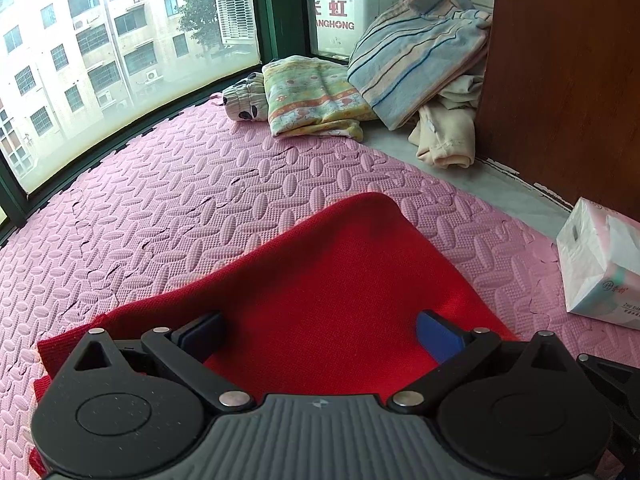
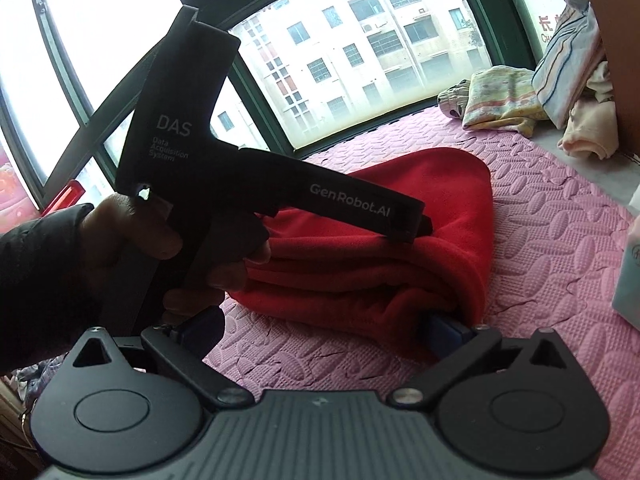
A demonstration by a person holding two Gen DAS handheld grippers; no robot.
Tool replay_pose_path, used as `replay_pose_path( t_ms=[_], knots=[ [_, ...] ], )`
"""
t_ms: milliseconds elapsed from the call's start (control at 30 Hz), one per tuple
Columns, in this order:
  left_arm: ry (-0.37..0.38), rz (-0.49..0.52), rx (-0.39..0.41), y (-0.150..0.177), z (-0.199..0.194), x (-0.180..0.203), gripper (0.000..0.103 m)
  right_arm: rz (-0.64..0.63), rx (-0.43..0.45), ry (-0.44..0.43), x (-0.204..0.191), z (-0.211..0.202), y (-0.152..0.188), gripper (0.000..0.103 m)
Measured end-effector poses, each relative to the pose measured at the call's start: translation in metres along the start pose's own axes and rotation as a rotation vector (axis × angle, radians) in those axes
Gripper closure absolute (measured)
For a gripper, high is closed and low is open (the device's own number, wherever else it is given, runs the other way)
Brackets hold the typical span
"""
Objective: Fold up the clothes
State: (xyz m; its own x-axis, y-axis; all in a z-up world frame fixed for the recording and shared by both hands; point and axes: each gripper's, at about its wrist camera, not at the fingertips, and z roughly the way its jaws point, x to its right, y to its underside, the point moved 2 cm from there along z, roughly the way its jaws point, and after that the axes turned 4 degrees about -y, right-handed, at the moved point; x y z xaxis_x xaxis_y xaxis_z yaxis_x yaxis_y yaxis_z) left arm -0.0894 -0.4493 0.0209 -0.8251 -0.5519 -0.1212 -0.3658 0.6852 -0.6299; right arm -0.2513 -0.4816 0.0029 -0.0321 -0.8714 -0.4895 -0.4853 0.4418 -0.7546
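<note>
2 grippers work a red garment lying folded on the pink mat. Left gripper hovers over it, fingers spread, holding nothing. Right gripper is spread too, 1 finger tucked under the hem. Press flat, square edges. Only the right view shows the hand.

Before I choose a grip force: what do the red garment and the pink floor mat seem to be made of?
Red garment: soft matte cloth, apparently a fine knit or fleece; fine woven-looking texture, soft folds. Pink floor mat: probably foam tiles; embossed oval pattern, interlocking seams.
</note>
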Motion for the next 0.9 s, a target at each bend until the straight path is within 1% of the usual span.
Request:
replay_pose_path(
  t_ms=[167,433,467,500,600,667,733,833,900],
  knots=[
    [-0.007,0.002,0.001,0.000,0.001,0.001,0.000,-0.066,-0.038,-0.023,-0.008,-0.002,0.006,0.000],
    [-0.004,0.009,0.005,0.001,0.001,0.001,0.000,-0.089,-0.062,-0.032,-0.017,-0.005,0.011,0.000],
    [-0.004,0.009,0.007,0.001,0.001,0.001,0.000,-0.098,-0.065,-0.034,-0.019,-0.006,0.011,0.002],
    [-0.003,0.010,0.009,0.001,0.001,0.001,0.000,-0.106,-0.069,-0.035,-0.021,-0.008,0.012,0.008],
    [-0.004,0.015,0.014,0.002,0.000,0.001,0.000,-0.133,-0.079,-0.038,-0.028,-0.012,0.014,0.009],
    [-0.003,0.022,0.017,0.002,-0.001,0.001,0.000,-0.145,-0.038,0.010,-0.030,-0.016,0.006,0.009],
    [0.000,0.024,0.019,0.002,-0.002,0.000,0.000,-0.120,-0.002,0.025,-0.027,-0.016,-0.002,0.009],
    [0.003,0.030,0.024,0.002,-0.005,0.000,0.000,-0.120,-0.023,0.017,-0.024,-0.007,-0.004,0.008],
    [0.000,0.038,0.029,0.002,-0.009,0.000,0.000,-0.128,-0.050,0.035,-0.023,0.000,-0.001,0.008]
  ],
)
